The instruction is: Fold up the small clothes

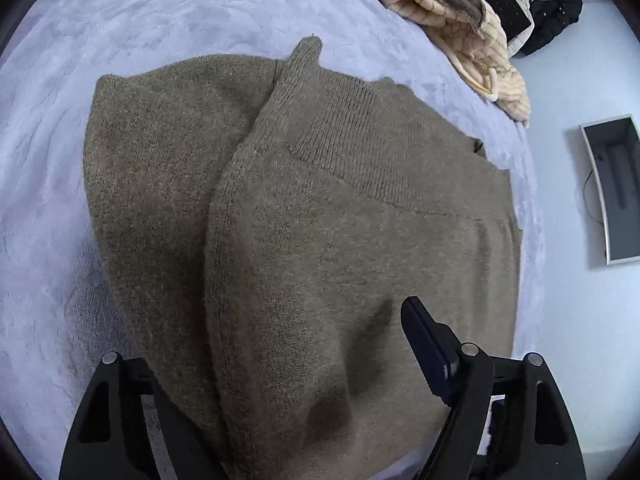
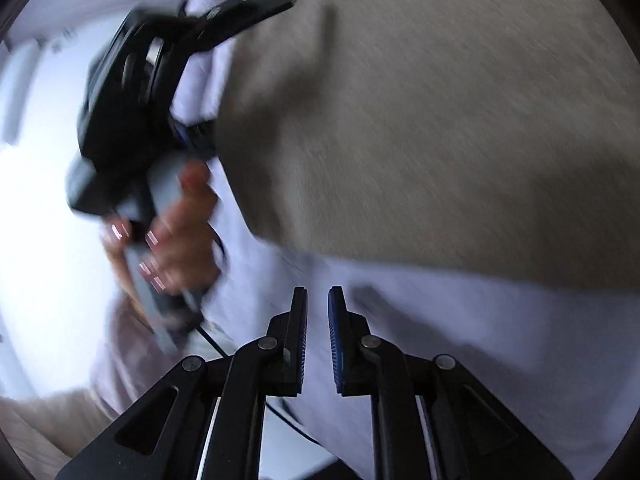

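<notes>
An olive-brown knit sweater lies folded on a lavender fleece blanket, ribbed hem toward the far side. My left gripper straddles its near part with jaws wide. The right finger hovers just over the knit, and the left finger is hidden under the fold. In the blurred right wrist view, a hand holds that gripper at the sweater edge, one finger above the cloth. My right gripper is over bare blanket beside the sweater, fingers nearly together, nothing between them.
A heap of cream-striped and brown clothes sits at the blanket's far right, with a black garment beyond it. The bed edge runs down the right side. A white-framed flat object lies on the pale floor below.
</notes>
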`<control>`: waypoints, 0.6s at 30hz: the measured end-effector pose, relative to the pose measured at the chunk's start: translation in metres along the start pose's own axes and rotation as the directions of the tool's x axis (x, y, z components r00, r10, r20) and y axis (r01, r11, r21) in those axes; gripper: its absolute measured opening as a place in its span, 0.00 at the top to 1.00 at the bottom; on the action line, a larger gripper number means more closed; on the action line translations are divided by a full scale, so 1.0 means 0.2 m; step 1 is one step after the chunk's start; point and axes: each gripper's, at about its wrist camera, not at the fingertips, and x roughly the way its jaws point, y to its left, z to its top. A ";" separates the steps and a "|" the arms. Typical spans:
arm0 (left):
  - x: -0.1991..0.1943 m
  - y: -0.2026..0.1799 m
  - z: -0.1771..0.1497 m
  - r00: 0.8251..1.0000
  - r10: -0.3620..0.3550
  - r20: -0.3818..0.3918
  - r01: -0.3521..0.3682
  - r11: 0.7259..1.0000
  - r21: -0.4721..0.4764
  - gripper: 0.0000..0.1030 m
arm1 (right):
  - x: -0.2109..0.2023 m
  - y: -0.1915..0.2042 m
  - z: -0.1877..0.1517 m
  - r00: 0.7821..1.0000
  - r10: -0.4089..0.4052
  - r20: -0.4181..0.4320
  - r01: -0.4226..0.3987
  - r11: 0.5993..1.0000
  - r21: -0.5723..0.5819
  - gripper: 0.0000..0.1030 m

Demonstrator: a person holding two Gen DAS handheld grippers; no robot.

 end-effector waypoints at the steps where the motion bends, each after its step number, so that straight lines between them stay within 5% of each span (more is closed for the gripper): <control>1: 0.00 -0.01 0.00 1.000 0.010 0.003 -0.010 1.000 0.011 0.21 | -0.03 0.00 -0.01 1.000 -0.024 0.004 0.024 1.000 -0.006 0.87; 3: 0.01 -0.03 -0.01 0.999 0.041 0.015 -0.042 0.999 0.032 0.21 | -0.13 0.00 -0.02 0.997 -0.058 0.048 0.058 0.998 -0.008 0.87; 5: 0.03 -0.06 -0.01 0.994 0.110 0.025 -0.112 0.992 0.051 0.37 | -0.28 -0.01 -0.05 0.987 -0.092 0.135 0.093 0.996 -0.003 0.87; 7: 0.04 -0.07 -0.01 0.990 0.138 0.035 -0.140 0.988 0.059 0.42 | -0.42 -0.02 -0.03 0.968 -0.102 0.230 0.101 0.995 0.019 0.87; 9: 0.03 -0.08 -0.01 0.990 0.133 0.052 -0.136 0.989 0.053 0.52 | -0.55 -0.03 -0.02 0.932 -0.134 0.336 0.130 0.991 0.033 0.87; 11: 0.01 -0.09 -0.01 0.987 0.142 0.072 -0.146 0.988 0.044 0.67 | -0.62 -0.02 0.02 0.887 -0.237 0.396 0.243 0.969 0.036 0.87; 14: -0.01 -0.07 -0.01 0.986 0.142 0.085 -0.145 0.989 0.025 0.79 | -0.60 -0.13 0.02 0.845 -0.382 0.376 0.387 0.920 0.064 0.87; 18: -0.11 -0.13 -0.02 0.986 0.103 0.131 -0.107 0.994 0.021 0.83 | -0.50 -0.27 0.04 0.864 -0.370 0.342 0.364 0.928 0.083 0.92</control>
